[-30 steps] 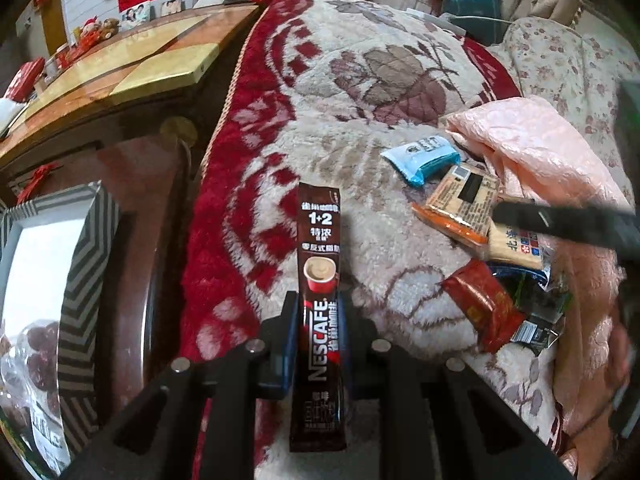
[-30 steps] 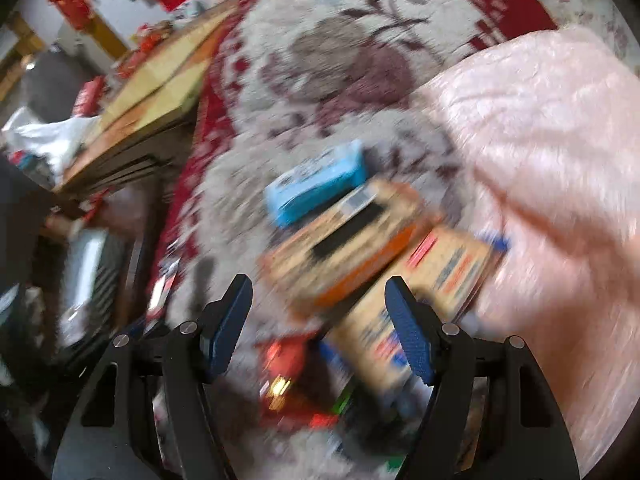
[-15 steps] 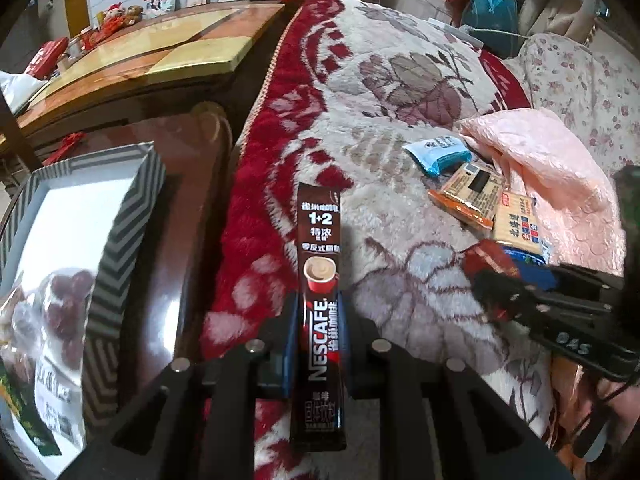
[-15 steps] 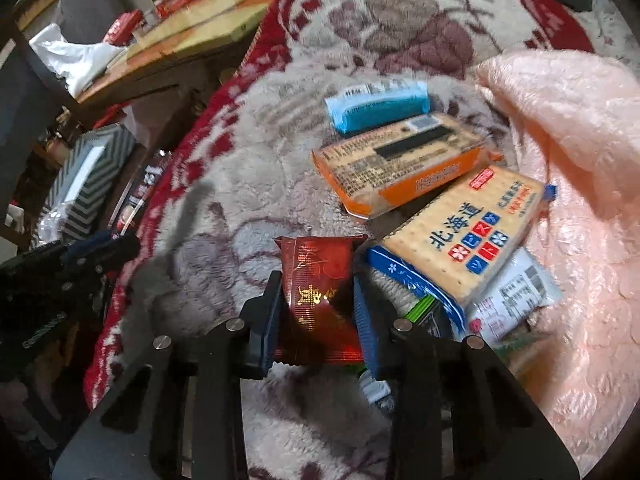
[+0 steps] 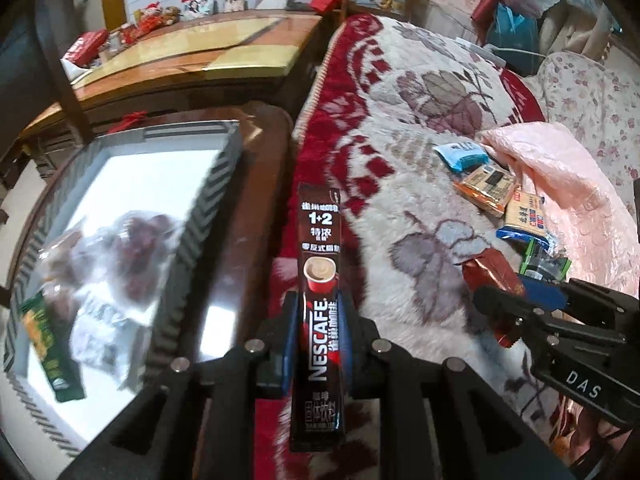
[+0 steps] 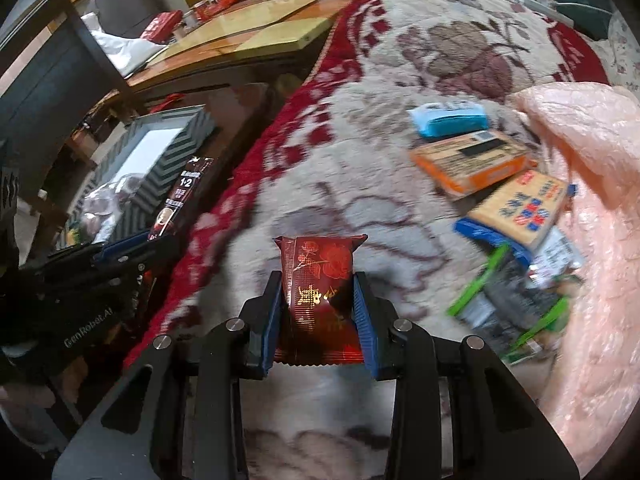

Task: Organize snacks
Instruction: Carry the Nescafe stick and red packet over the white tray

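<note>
While both of my grippers carry a packet above the bed edge, I log the near things first. My left gripper (image 5: 318, 338) has its blue pads pinched tight on a long dark Nescafé coffee stick (image 5: 320, 276), held upright along the fingers, its lower end poking out below the jaws. My right gripper (image 6: 316, 316) has just been closing and now presses both pads against the sides of a red foil snack packet (image 6: 318, 280), which stands up between them; from the left wrist view the same gripper (image 5: 516, 300) enters at the right with the red packet (image 5: 490, 276) in its jaws. Under both lies a plush red-and-cream floral blanket (image 5: 404, 184). To the left, just past the blanket's red border, a box with a striped grey rim (image 5: 208, 216) sits on a dark wooden stand; inside it I see a clear bag of dark reddish pieces (image 5: 132, 240) and a green packet (image 5: 52, 344), both blurred. Further right on the blanket lies the remaining pile: a blue-edged cracker pack (image 6: 520, 208), an orange biscuit pack (image 6: 472, 160), a light blue packet (image 6: 450, 120) and some green-trimmed wrappers (image 6: 508, 304), beside a pink quilt (image 6: 592, 160). Beyond stands a long glossy wooden table (image 5: 192, 60).
</note>
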Demonstrator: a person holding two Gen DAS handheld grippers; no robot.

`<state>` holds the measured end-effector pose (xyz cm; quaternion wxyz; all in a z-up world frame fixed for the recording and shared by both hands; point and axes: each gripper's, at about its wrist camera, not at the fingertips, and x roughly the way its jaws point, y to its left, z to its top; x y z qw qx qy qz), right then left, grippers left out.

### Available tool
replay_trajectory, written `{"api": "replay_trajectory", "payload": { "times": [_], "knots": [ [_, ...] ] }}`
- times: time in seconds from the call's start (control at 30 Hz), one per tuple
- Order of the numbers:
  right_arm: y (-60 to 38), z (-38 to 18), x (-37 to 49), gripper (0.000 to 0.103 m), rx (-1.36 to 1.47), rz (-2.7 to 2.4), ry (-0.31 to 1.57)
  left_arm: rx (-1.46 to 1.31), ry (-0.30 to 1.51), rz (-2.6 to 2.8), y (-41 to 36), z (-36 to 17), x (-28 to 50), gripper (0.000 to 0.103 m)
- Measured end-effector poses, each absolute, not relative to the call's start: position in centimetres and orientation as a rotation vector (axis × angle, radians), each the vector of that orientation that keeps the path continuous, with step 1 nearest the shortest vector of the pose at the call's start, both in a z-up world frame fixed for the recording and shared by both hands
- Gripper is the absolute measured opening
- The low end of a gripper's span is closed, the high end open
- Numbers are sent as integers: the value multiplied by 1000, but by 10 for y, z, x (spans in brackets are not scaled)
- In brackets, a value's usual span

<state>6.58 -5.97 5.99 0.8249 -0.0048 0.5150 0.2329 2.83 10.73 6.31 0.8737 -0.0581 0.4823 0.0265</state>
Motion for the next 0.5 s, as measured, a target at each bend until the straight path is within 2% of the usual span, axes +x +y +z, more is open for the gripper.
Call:
{"api": "replay_trajectory", "payload": {
  "times": [0.5],
  "knots": [
    [17,80,42,33,-89,595,1061,-148,925,210,170,91,-13,21]
  ]
}}
